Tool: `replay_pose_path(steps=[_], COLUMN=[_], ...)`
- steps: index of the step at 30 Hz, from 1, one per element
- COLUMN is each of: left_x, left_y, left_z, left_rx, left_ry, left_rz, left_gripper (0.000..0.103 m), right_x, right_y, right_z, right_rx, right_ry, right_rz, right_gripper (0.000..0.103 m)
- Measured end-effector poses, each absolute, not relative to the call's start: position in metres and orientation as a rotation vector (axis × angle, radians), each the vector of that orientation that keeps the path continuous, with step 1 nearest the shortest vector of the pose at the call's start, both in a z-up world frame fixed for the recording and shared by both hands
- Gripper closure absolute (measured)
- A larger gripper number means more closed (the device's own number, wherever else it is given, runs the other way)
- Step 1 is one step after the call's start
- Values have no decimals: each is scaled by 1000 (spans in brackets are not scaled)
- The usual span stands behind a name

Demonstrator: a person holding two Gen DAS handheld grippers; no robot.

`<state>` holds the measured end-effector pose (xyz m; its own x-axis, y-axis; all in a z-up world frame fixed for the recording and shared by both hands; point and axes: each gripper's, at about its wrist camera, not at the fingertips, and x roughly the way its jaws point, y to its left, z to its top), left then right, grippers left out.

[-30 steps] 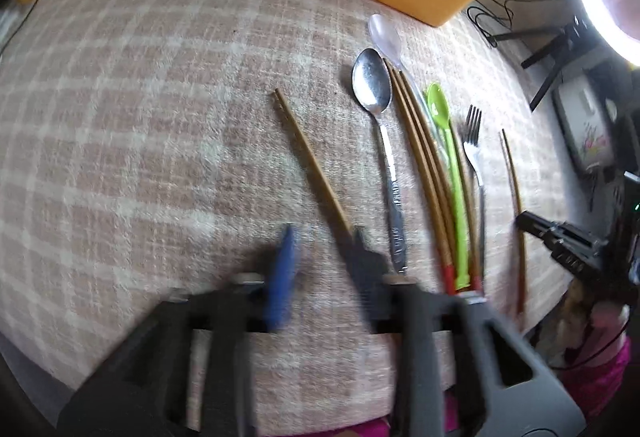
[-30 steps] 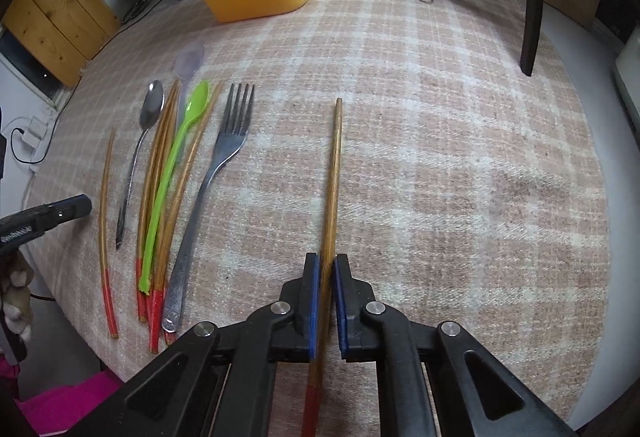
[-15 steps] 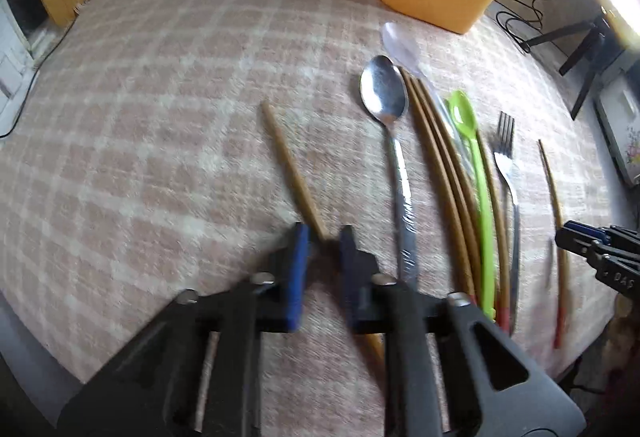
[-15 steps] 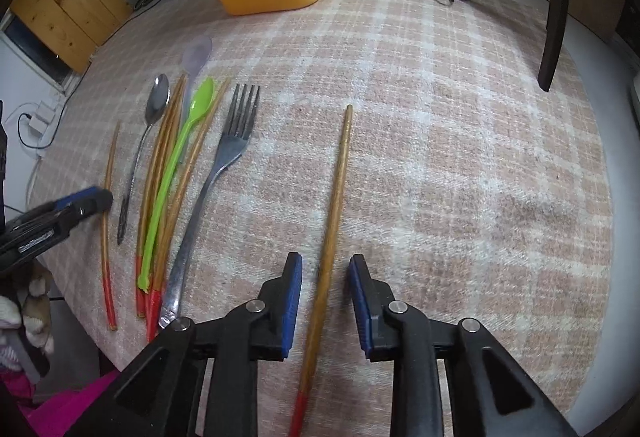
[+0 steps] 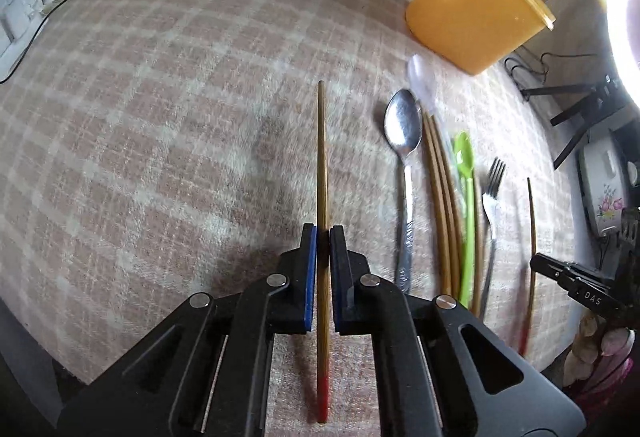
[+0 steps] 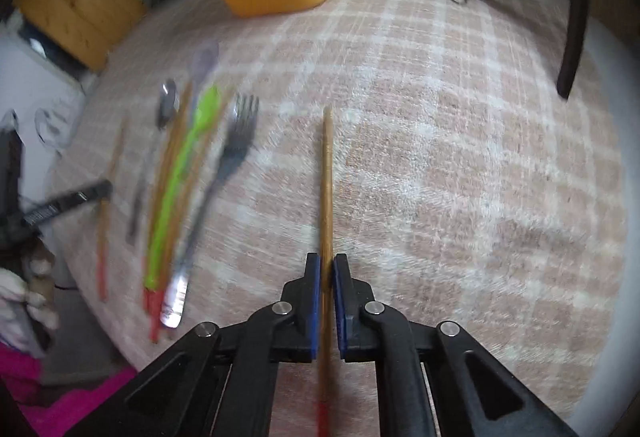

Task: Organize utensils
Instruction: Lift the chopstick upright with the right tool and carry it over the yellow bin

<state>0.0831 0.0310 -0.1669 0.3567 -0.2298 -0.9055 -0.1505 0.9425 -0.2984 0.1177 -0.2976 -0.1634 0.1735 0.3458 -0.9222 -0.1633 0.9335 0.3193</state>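
While my left gripper point(image 5: 323, 233) pinches one chopstick point(image 5: 321, 157), my right gripper point(image 6: 327, 261) pinches another chopstick point(image 6: 327, 173). Both sticks point out over the checked cloth point(image 5: 160, 117). In the right view the fork point(image 6: 236, 145), green spoon point(image 6: 188, 149) and other sticks are blurry. I cannot tell if my sticks touch the cloth. The yellow tub point(image 5: 472, 21) is cut off there.

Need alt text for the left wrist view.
Left gripper clamps a red-tipped wooden chopstick above a plaid tablecloth. To its right lie a metal spoon, more chopsticks, a green spoon and a fork, near an orange tub.
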Motion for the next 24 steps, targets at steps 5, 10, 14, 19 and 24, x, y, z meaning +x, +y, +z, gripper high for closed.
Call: replay_pose_path(steps=[5, 10, 14, 19, 24], left_x=[95, 106, 114, 123, 134], left_y=[25, 20, 18, 18, 19], left_z=[-145, -118, -99, -76, -56], left_rx=[-348, -346, -347, -335, -314], left_ry=[1156, 1070, 1016, 957, 906], left_rz=[-86, -131, -171, -215, -249], left_gripper=[99, 99, 99, 99, 99], right_x=[116, 114, 106, 107, 110], right_y=[-305, -300, -290, -287, -284], right_z=[-149, -121, -99, -80, -57], right_rx=[289, 277, 267, 270, 259], right_ry=[1280, 1179, 1100, 1024, 953], right_rz=[361, 343, 318, 290, 265], right_gripper=[99, 99, 99, 99, 99])
